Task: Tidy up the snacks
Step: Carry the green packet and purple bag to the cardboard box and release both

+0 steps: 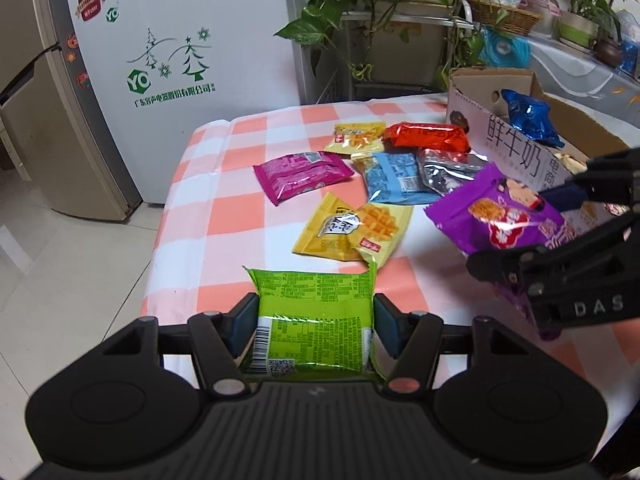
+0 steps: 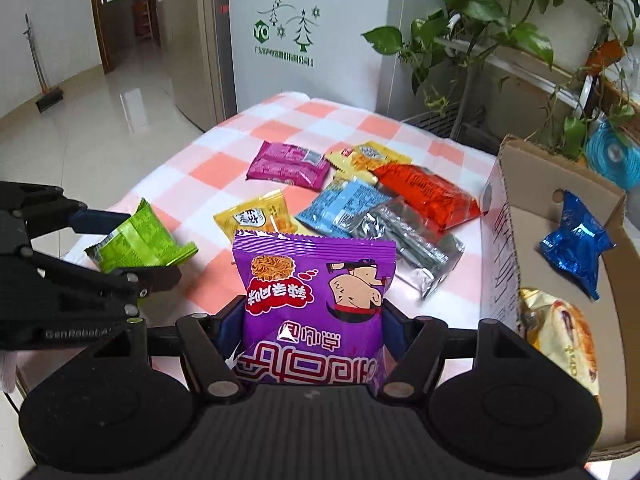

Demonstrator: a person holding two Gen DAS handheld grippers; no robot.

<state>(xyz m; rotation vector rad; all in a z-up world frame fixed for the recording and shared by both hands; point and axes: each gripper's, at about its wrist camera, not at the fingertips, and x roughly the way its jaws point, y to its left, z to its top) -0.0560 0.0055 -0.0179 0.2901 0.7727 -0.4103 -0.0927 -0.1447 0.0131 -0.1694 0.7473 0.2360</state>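
Left wrist view shows the left gripper (image 1: 316, 322) with its jaws clamped on the sides of a green snack packet (image 1: 314, 320), held above the near edge of the checked counter (image 1: 224, 216). Right wrist view shows the right gripper (image 2: 310, 330) with jaws pressed against a purple noodle-snack bag (image 2: 316, 304), raised over the counter. Pink (image 2: 288, 165), yellow (image 2: 256, 216), light blue (image 2: 342, 208), silver (image 2: 408, 240) and red (image 2: 428, 196) packets lie mid-counter. A cardboard box (image 2: 520, 168) at the right edge holds a dark blue packet (image 2: 576, 240).
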